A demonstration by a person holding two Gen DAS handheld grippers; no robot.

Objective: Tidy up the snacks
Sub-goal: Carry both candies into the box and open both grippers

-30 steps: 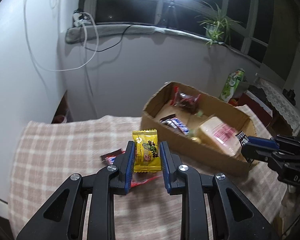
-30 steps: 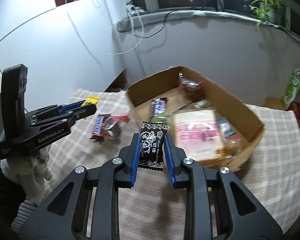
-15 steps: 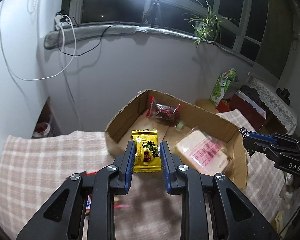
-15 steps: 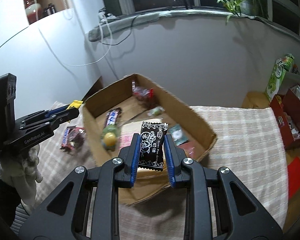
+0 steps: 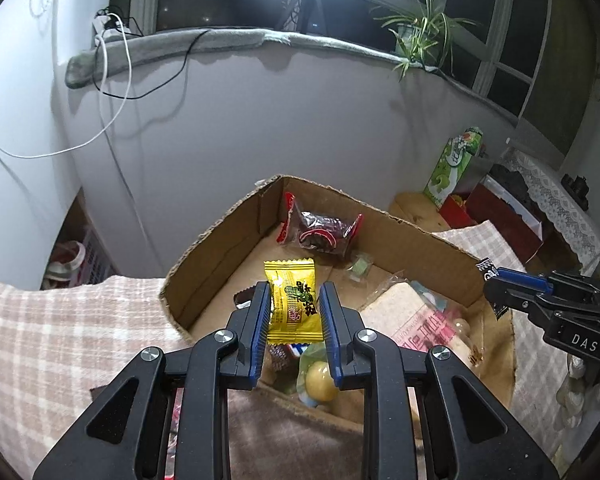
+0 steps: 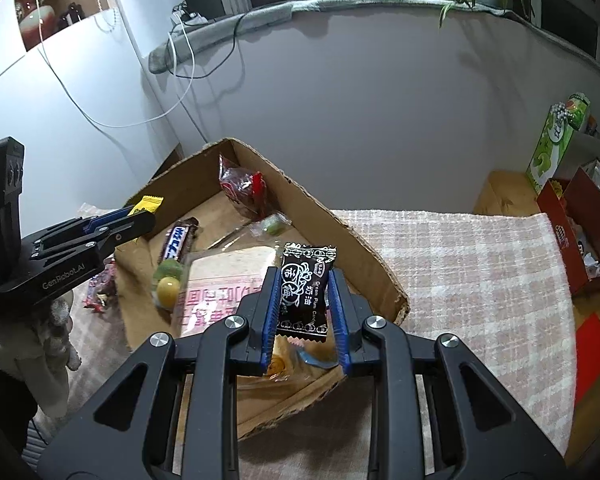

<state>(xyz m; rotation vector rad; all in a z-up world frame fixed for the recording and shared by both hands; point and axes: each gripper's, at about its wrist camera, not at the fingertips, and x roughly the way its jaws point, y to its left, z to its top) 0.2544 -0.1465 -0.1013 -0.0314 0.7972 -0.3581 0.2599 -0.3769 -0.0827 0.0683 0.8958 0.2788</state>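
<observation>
Over the cardboard box (image 5: 216,248), left gripper (image 5: 294,310) pinching yellow candy (image 5: 292,300); right gripper (image 6: 305,300) pinching black candy (image 6: 305,288)

My left gripper (image 5: 294,312) is matte black plastic with triangular cut-outs in its arms, silver round screws at the joints and ribbed blue pads (image 5: 260,320) lining the fingers. My right gripper (image 6: 305,308) is built the same; its side reads "DAS" in white, the left one's "GenRobot.AI". A fuzzy off-white glove (image 6: 46,344) covers my left hand.
</observation>
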